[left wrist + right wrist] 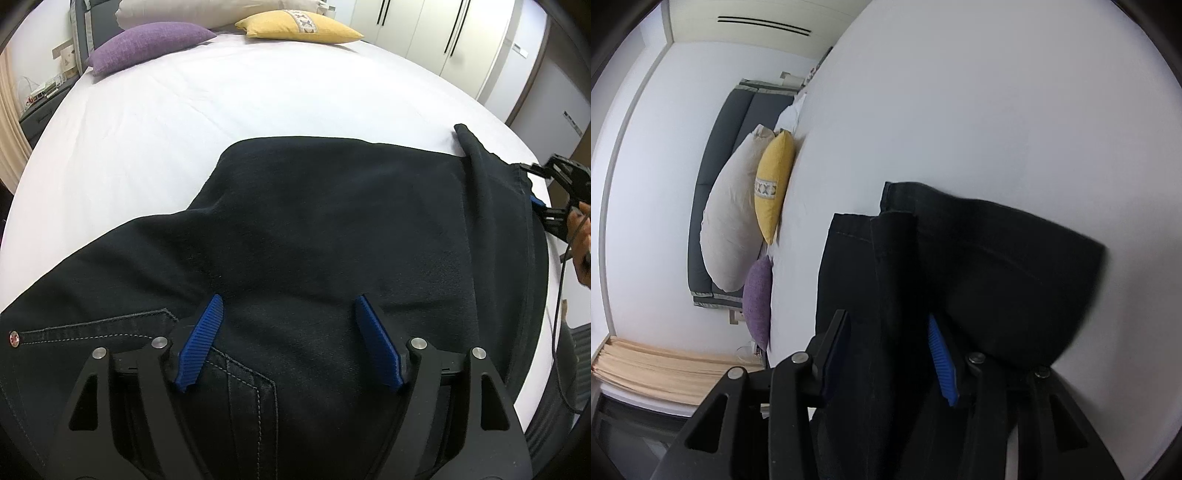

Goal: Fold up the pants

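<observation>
pants (314,229) lie dark and flat on the bed (221,110), near its foot edge. left gripper (288,339) hovers over the pocket seams, jaws spread wide, holding nothing. right gripper (886,354) has its jaws clamped on the leg hems, lifted, likely to carry them over. bare sheet between pants and pillows (229,33) leaves room.

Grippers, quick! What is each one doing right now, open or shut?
Left gripper: open, fingers spread over the pants, gripping nothing.
Right gripper: shut on the pants' hem end, lifted off the bed.
</observation>
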The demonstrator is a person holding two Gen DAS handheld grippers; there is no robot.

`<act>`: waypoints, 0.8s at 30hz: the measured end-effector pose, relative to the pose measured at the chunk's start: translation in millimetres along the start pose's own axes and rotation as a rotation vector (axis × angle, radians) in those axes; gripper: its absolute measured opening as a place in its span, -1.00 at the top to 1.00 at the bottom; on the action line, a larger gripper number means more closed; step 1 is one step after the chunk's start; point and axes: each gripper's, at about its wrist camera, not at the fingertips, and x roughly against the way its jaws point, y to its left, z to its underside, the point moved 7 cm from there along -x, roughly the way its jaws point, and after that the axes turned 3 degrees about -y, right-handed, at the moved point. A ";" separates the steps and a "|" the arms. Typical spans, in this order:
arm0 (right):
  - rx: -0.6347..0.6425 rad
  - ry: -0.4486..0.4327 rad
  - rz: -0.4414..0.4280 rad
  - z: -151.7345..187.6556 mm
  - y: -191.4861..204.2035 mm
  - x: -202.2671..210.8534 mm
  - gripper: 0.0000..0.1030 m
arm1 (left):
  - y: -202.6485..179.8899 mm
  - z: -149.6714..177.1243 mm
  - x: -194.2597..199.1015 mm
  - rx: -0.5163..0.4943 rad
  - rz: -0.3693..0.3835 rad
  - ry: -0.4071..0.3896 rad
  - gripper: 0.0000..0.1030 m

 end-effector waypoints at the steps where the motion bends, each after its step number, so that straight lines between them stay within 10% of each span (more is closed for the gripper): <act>1: 0.000 0.001 -0.012 -2.0 2.9 -1.6 0.11 | -0.1 0.0 -0.1 0.000 0.000 0.000 -0.44; 5: 0.051 0.020 -0.011 -7.6 16.4 -9.3 0.83 | 0.1 0.0 0.2 0.000 0.000 0.001 -0.44; 24: -0.067 -0.198 -0.036 -8.4 -48.2 71.4 0.92 | 13.7 -5.4 7.3 0.043 -0.005 0.009 -0.45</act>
